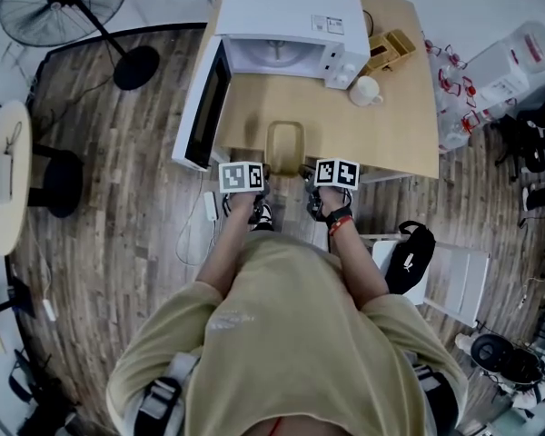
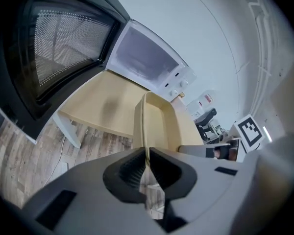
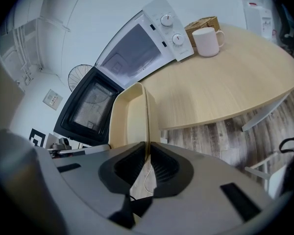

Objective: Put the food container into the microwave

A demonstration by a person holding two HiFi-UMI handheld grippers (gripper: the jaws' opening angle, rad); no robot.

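The food container (image 1: 284, 146) is a pale yellow, empty rectangular tray held over the near edge of the wooden table (image 1: 391, 125). My left gripper (image 1: 254, 182) is shut on its left rim (image 2: 143, 126), and my right gripper (image 1: 316, 178) is shut on its right rim (image 3: 147, 121). The white microwave (image 1: 286, 25) stands at the back of the table, its door (image 1: 203, 105) swung fully open to the left and its cavity (image 2: 144, 58) empty. The container is well short of the microwave opening.
A white mug (image 1: 364, 90) and a small wooden box (image 1: 388, 51) sit right of the microwave. A floor fan (image 1: 68, 7) stands at the far left, a round side table (image 1: 4, 175) at the left edge, and a white chair with a black bag (image 1: 411, 257) at my right.
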